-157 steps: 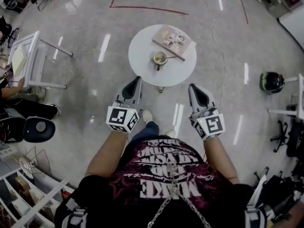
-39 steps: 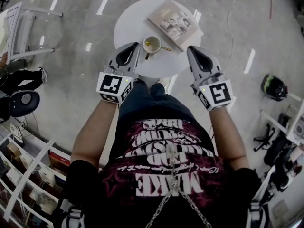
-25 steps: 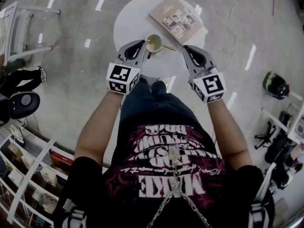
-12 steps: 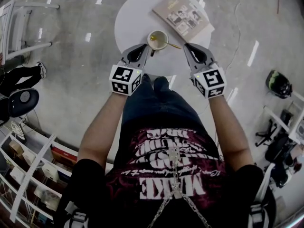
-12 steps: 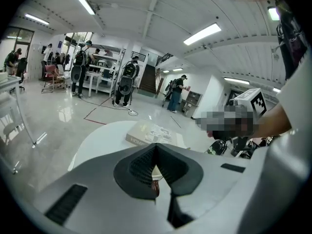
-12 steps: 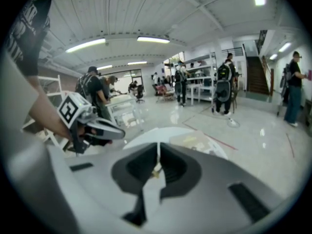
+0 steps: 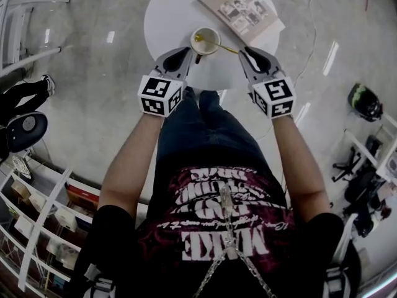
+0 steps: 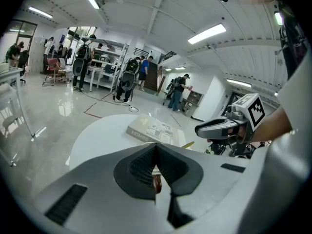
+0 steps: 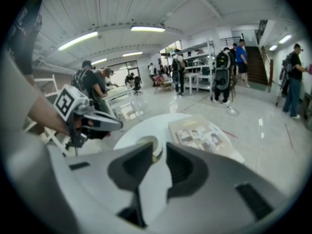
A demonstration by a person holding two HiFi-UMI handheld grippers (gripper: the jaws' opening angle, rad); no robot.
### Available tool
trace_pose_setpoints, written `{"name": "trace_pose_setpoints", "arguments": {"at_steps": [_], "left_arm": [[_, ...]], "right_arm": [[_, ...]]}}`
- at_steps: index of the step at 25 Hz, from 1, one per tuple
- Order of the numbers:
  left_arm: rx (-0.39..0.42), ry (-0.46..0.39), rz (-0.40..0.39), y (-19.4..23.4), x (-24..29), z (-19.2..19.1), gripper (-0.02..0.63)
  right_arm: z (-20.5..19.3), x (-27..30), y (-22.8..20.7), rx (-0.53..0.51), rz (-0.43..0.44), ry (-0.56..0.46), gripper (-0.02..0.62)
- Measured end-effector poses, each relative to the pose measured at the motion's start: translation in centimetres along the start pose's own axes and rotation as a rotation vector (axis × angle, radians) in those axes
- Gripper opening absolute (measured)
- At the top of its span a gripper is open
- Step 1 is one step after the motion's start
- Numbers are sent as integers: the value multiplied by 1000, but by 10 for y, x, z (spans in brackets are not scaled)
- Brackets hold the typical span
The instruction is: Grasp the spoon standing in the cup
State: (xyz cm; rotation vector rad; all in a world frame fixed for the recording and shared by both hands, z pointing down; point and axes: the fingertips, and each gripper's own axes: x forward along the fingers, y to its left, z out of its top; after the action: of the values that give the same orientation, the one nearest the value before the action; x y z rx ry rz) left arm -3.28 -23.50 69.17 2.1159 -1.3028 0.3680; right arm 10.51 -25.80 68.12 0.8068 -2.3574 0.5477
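Observation:
A pale cup (image 7: pixel 205 41) stands on the near part of a round white table (image 7: pixel 167 17). A gold spoon (image 7: pixel 228 48) stands in it, its handle leaning out to the right. My left gripper (image 7: pixel 187 51) is just left of the cup, jaws closed tip to tip and empty. My right gripper (image 7: pixel 246 51) hovers by the tip of the spoon handle with a narrow gap between its jaws. In the right gripper view the cup (image 9: pixel 148 143) shows through that gap (image 9: pixel 160 147). The left gripper view (image 8: pixel 156 146) shows the spoon handle (image 8: pixel 187 144); the jaws hide the cup.
A book (image 7: pixel 245 8) lies on the table's far right. A black stool (image 7: pixel 22 126) and white frame (image 7: pixel 15 27) stand left, shelves (image 7: pixel 37 228) at lower left, a helmet (image 7: pixel 363 101) on the floor right. People stand far off (image 8: pixel 80 65).
The person has walked up to the table. In the last second both grippers moved forward to flank the cup, the right one reaching the spoon handle's end.

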Motion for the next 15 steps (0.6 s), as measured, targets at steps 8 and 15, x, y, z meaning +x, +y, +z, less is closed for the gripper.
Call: {"name": "trace_pose_setpoints", "arguments": {"at_steps": [8, 15], "left_arm": [[-14, 16, -2, 3, 5, -12, 25], [-22, 24, -6, 2, 8, -20, 25]], "right_arm": [[-23, 14, 5, -28, 26, 70, 120], [-31, 27, 10, -12, 54, 91, 121]]}}
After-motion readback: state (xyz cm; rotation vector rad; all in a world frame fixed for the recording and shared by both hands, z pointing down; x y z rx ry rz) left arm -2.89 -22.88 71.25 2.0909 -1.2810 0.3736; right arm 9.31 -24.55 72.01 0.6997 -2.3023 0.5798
